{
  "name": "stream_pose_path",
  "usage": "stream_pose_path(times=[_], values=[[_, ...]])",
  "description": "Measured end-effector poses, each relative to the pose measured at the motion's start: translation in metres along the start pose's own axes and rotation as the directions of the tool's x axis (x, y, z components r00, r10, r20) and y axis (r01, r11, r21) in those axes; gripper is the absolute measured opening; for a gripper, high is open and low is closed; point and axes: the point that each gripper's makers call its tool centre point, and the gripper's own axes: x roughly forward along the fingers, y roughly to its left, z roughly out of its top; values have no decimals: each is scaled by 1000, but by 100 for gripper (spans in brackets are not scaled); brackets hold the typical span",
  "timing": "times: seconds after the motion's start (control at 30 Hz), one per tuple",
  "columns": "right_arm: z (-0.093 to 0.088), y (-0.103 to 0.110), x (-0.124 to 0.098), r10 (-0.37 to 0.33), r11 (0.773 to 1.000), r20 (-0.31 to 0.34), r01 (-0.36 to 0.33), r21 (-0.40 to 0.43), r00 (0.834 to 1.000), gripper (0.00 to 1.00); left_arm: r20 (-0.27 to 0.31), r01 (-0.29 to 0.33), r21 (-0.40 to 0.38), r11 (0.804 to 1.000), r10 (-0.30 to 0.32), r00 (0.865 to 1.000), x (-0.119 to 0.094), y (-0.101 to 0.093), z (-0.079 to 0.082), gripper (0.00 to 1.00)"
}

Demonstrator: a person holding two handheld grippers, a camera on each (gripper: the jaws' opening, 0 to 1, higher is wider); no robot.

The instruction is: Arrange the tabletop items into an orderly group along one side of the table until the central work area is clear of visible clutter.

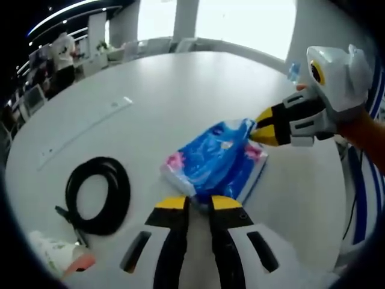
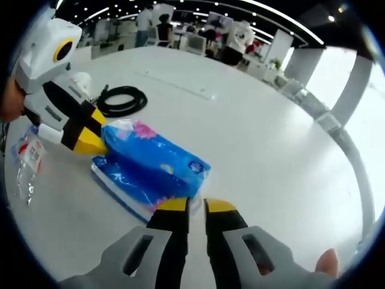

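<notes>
A blue tissue pack (image 1: 213,159) with pink flowers lies in the middle of the round white table (image 1: 180,84). My left gripper (image 1: 198,201) is closed to a narrow gap on the pack's near edge. From the right, the right gripper (image 1: 255,129) pinches the pack's far plastic end. In the right gripper view the same pack (image 2: 150,165) lies ahead, my right gripper (image 2: 197,205) shut on its corner and the left gripper (image 2: 99,133) shut on the opposite end.
A coiled black cable (image 1: 99,195) (image 2: 122,99) lies beside the pack. A white bottle with a pinkish cap (image 1: 57,256) sits near the table edge. A clear packet with a red label (image 2: 27,159) lies at the left. People stand in the background.
</notes>
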Motion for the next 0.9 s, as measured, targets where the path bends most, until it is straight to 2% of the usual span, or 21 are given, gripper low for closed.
stream_pose_path(times=[0.43,0.9], values=[[-1,-3,-5,-17,1000,5,17,10,1000,17,-13,-6,3,1000,6,1000,-2,1,-3,23],[-1,-9,-13,-45,999,28,44,31,999,37,8,-4,2,1000,4,1000,-7,-1,3,35]])
